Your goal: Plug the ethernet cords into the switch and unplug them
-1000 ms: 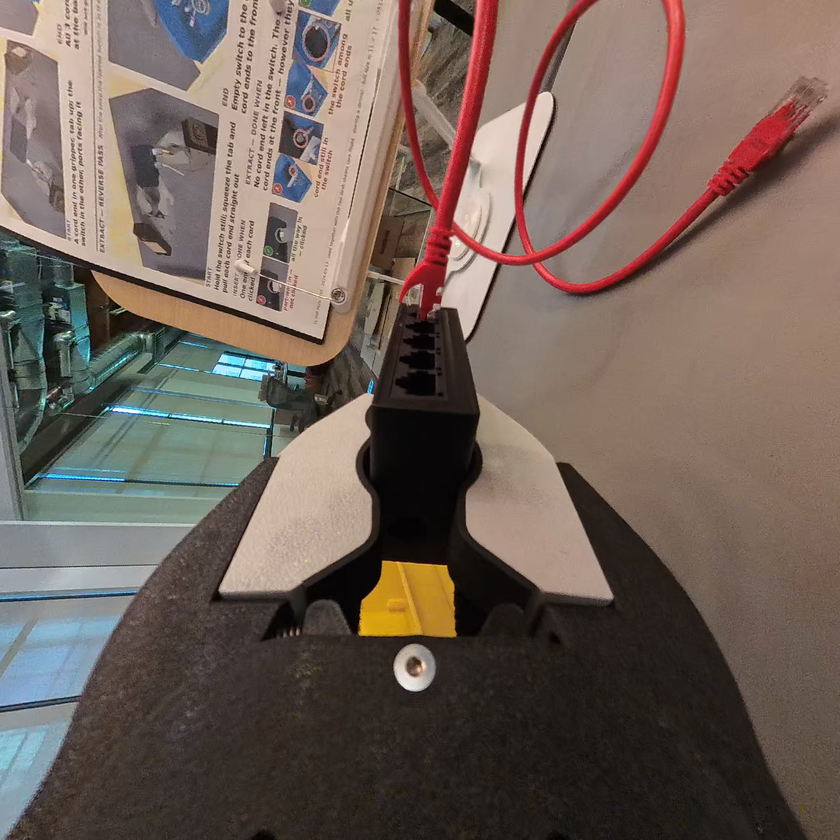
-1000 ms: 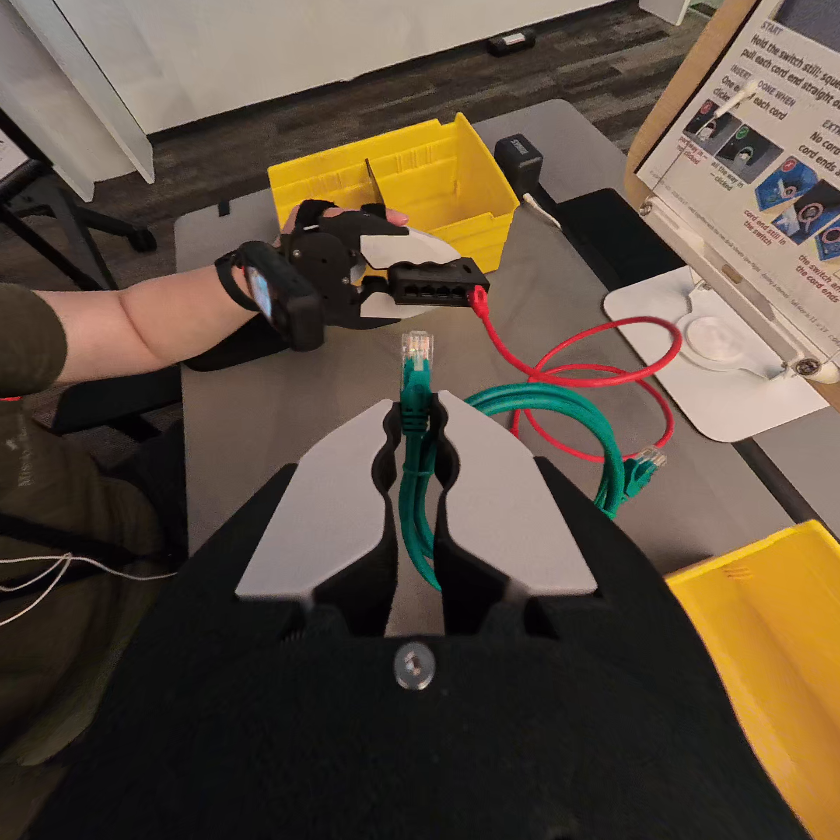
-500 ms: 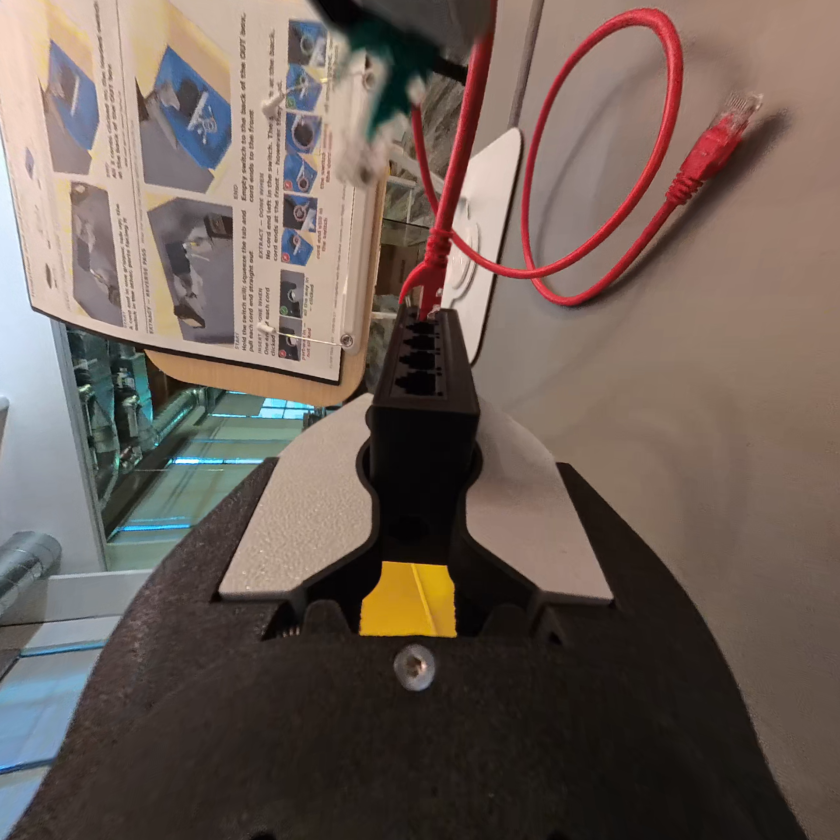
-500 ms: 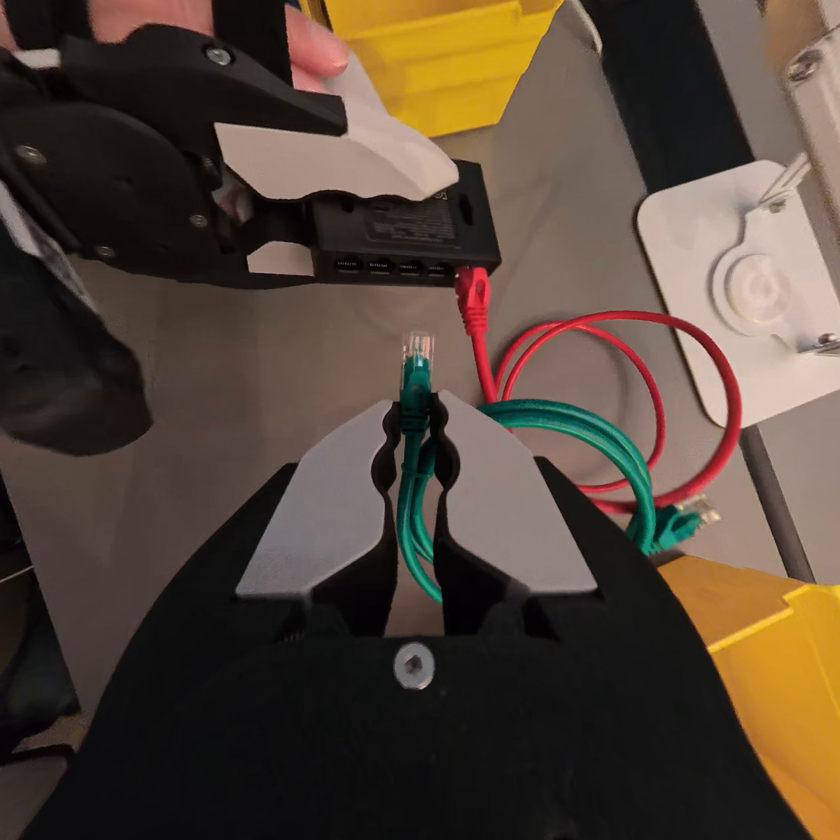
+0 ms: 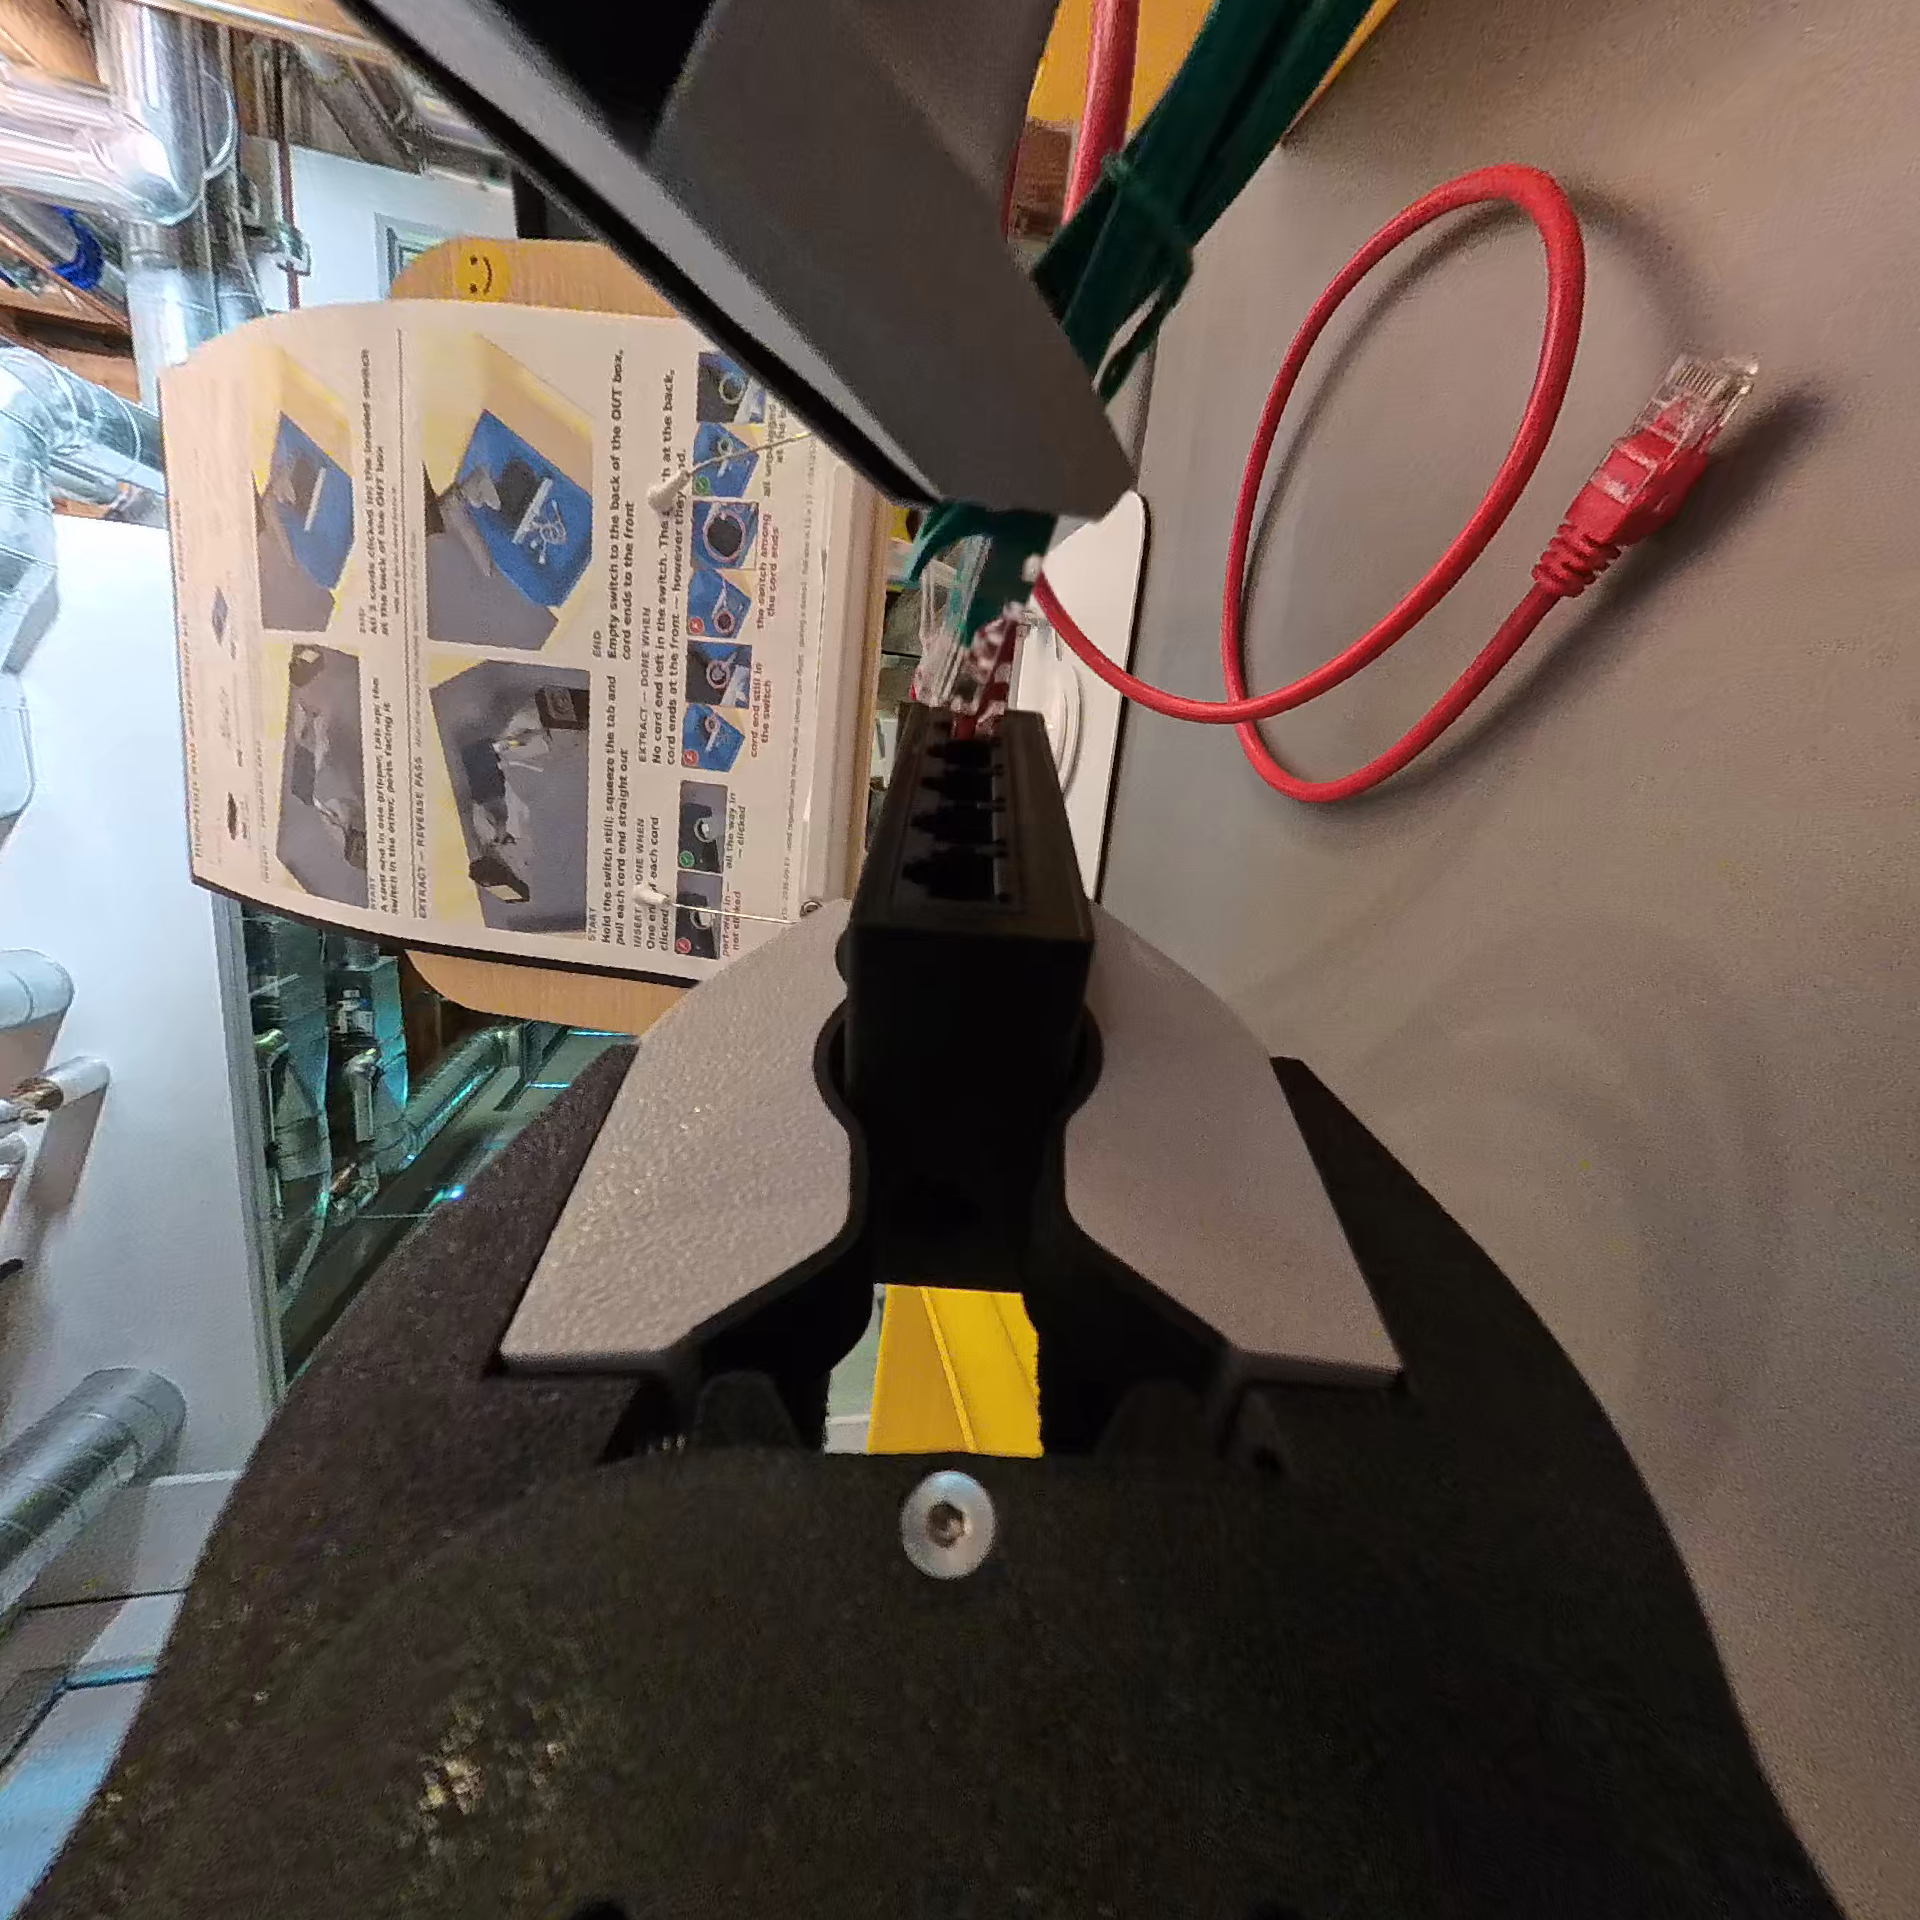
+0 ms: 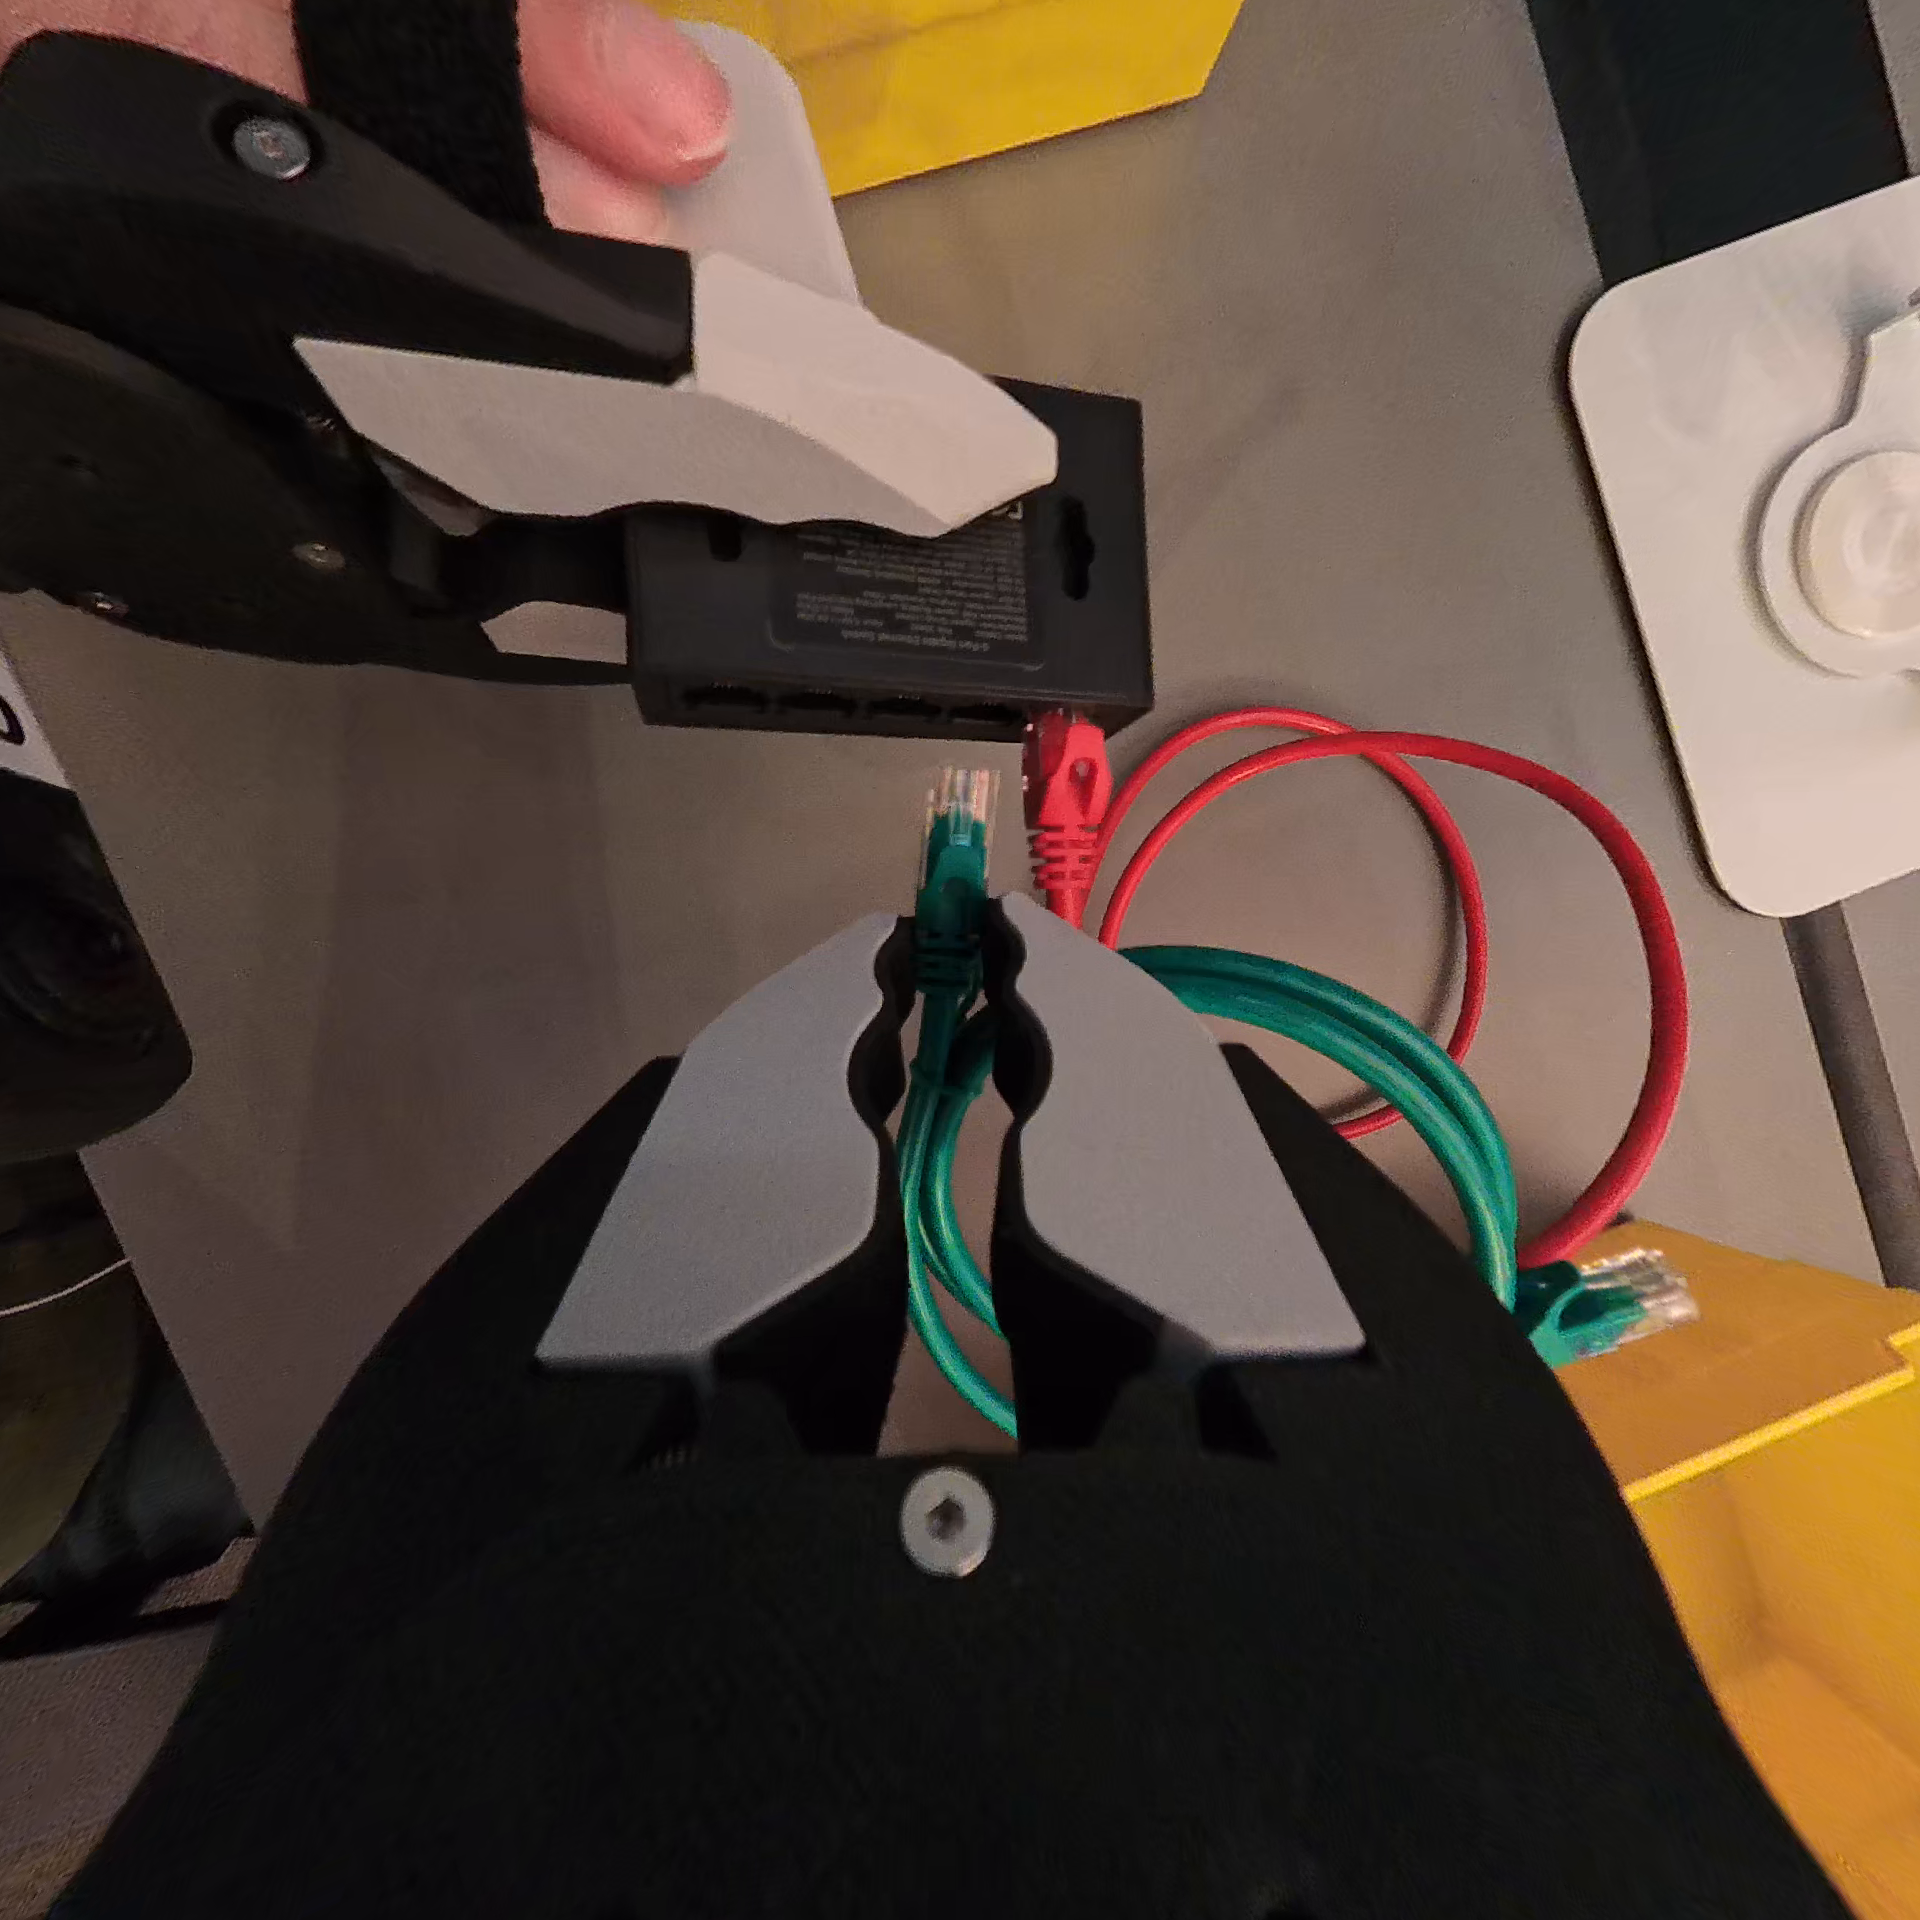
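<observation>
Left gripper (image 5: 966,997) fingers clamp the black switch (image 6: 894,603) above the grey worktop (image 6: 520,883); red cord (image 6: 1065,800) sits in its end port. Right gripper (image 6: 951,914) fingers pinch the green cord (image 6: 951,862), clear plug just short of the neighbouring port.

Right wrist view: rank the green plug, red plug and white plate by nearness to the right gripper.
1. Green plug, held in the right gripper.
2. Red plug, just right, in the switch.
3. White plate, far right.
</observation>
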Demonstrator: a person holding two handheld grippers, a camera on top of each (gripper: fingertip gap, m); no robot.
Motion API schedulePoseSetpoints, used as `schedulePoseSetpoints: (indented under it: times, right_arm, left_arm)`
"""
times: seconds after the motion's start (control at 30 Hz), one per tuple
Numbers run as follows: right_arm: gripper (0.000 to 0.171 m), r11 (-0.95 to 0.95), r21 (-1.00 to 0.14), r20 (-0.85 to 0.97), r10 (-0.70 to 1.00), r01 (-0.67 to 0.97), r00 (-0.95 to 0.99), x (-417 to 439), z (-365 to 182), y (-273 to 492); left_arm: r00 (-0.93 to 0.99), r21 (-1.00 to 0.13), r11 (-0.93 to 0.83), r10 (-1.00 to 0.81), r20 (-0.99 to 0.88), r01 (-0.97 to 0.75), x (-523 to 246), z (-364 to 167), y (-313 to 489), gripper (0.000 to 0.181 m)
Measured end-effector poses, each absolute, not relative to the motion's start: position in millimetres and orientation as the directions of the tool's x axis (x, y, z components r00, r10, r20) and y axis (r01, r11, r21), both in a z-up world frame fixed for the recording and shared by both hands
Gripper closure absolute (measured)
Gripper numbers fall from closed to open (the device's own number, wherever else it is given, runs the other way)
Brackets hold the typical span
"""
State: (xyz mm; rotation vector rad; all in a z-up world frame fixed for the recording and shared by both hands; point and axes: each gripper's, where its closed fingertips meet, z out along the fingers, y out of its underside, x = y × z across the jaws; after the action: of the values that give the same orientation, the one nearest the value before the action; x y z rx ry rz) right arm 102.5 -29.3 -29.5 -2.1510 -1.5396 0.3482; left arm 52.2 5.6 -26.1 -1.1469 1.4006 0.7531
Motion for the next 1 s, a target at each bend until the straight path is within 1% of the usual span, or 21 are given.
schedulePoseSetpoints:
  times: [0.23, 0.4, 0.6, 1.0]
  right_arm:
    - [0.158, -0.282, -0.480, 0.065, 0.933, 0.831, 0.354, 105, -34, -31]
    - [0.158, -0.310, -0.485, 0.026, 0.930, 0.818, 0.368, 106, -33, -32]
    - [0.158, -0.324, -0.461, 0.028, 0.925, 0.826, 0.379, 109, -37, -33]
    - [0.158, -0.403, -0.440, -0.019, 0.897, 0.802, 0.441, 111, -41, -33]
  left_arm:
    - [0.057, -0.124, 0.344, -0.199, -0.978, -0.931, 62, -28, 1, 0.149]
    - [0.058, -0.125, 0.354, -0.193, -0.979, -0.927, 63, -28, 0, 0.151]
    - [0.046, -0.113, 0.353, -0.191, -0.980, -0.929, 65, -30, -1, 0.151]
    - [-0.028, -0.021, 0.362, -0.128, -0.991, -0.932, 69, -30, -5, 0.152]
